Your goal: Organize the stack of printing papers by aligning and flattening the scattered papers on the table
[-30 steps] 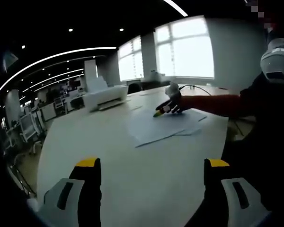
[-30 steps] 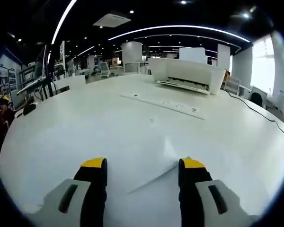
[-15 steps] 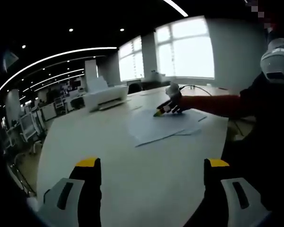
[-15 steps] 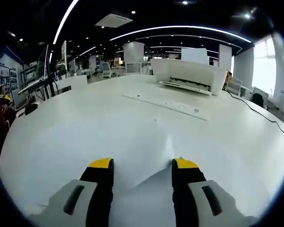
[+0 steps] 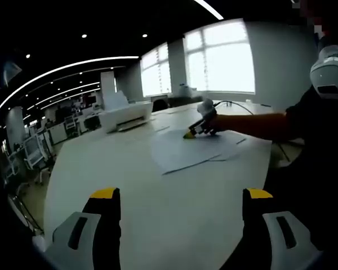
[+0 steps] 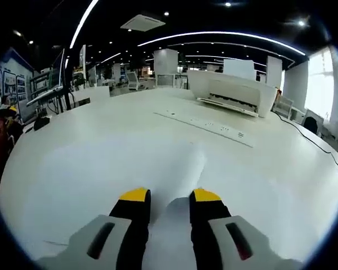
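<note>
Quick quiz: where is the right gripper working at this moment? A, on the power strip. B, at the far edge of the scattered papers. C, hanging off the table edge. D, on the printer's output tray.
B: in the left gripper view the right gripper sits on the far edge of the papers, with its jaws nearly together around a raised sheet.

An open-plan office: printer (image 6: 232, 91) upper right on a white table (image 6: 90, 152), probably desks (image 5: 36, 149) far left.
</note>
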`<state>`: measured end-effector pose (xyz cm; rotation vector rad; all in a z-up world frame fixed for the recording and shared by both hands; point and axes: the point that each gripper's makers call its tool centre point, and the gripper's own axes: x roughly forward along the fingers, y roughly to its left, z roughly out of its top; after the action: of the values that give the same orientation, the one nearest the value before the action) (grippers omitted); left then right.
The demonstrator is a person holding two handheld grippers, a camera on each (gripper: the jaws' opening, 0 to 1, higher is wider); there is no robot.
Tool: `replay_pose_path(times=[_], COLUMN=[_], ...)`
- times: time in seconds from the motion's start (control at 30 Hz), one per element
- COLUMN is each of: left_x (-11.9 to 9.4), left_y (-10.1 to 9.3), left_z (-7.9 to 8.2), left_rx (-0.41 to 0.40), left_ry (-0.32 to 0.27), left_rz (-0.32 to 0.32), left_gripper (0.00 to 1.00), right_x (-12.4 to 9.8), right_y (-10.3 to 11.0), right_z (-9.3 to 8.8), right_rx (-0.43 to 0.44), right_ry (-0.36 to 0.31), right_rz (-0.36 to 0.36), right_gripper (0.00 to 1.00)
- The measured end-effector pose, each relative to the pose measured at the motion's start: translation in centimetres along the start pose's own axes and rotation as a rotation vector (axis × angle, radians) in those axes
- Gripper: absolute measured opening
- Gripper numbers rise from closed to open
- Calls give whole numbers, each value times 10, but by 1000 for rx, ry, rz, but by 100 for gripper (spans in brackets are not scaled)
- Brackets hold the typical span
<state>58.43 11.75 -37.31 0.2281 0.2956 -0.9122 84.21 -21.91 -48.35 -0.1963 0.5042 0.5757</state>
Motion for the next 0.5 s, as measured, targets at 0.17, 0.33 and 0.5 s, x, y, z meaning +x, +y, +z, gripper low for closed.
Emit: replay_pose_path(times=[0.17,0.33,0.5], left_x=[1,0,0], left_y=[-1,0,0], left_z=[0,1,2], left_rx=[2,2,5], left_ry=[0,-1,-4], left_rz=[-3,-3,-6], left_gripper=[92,92,92], right_x=[-1,-1,-2], right_y=[3,11,12], right_z=[3,5,5], right_rx=[-132,-214,-232], right_ry=[18,39,45], right_rz=[-42,-61,-64], right_gripper=[19,15,14])
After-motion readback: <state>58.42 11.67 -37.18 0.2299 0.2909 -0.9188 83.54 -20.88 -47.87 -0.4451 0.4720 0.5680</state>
